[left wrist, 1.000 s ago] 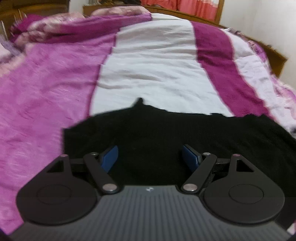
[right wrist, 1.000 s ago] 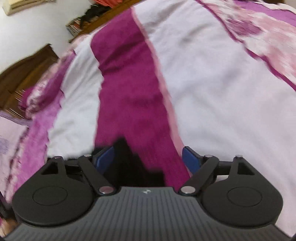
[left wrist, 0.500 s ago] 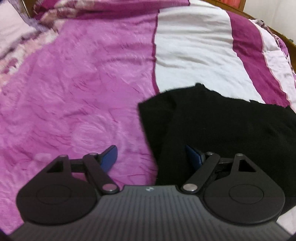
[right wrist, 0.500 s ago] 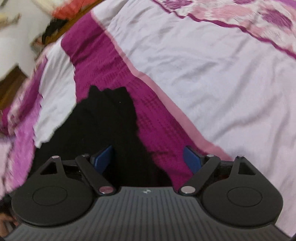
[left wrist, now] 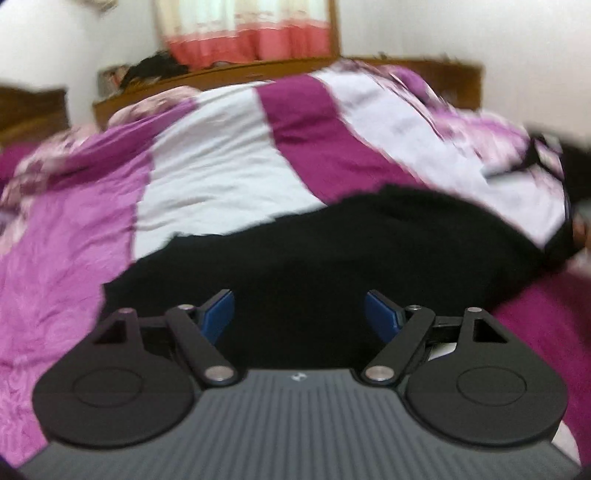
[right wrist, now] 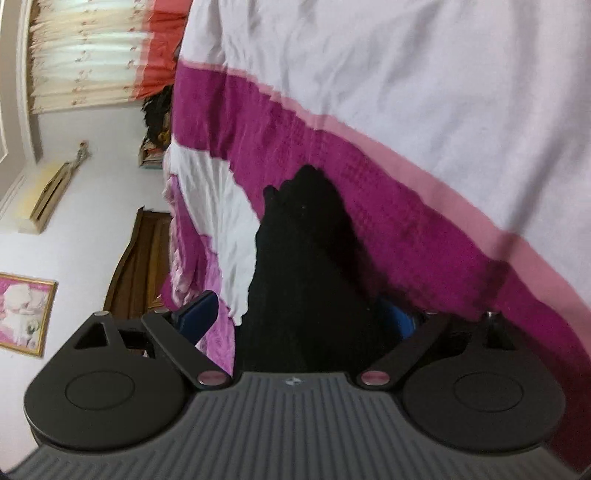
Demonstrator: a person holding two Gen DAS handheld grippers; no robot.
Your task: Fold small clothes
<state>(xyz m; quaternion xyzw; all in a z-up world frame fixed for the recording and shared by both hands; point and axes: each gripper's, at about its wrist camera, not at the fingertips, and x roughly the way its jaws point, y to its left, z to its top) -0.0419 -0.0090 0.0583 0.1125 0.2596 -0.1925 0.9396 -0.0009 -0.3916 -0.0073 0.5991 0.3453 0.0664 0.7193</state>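
A black garment (left wrist: 369,251) lies spread across the striped bedspread (left wrist: 221,177). My left gripper (left wrist: 299,314) hovers over its near edge, blue fingers (left wrist: 218,314) wide apart and closing slightly, nothing pinched between them. In the right wrist view, which is rolled on its side, a narrow end of the black garment (right wrist: 303,240) runs back between the jaws of my right gripper (right wrist: 295,317). Those jaws are opening. The left pad (right wrist: 195,314) stands clear of the cloth; the right one is half hidden behind it. The left wrist view is blurred.
The bed's wooden frame (left wrist: 229,70) runs along the far side, with a red and cream curtain (left wrist: 251,33) behind it. A framed picture (right wrist: 22,314) and a wooden headboard (right wrist: 144,258) show at the left of the right wrist view. A blurred dark shape (left wrist: 561,236) sits at the garment's right end.
The left view swung from the pink side of the bedspread back over the black garment. The right gripper rolled, sank toward the garment's end, and its jaws widened.
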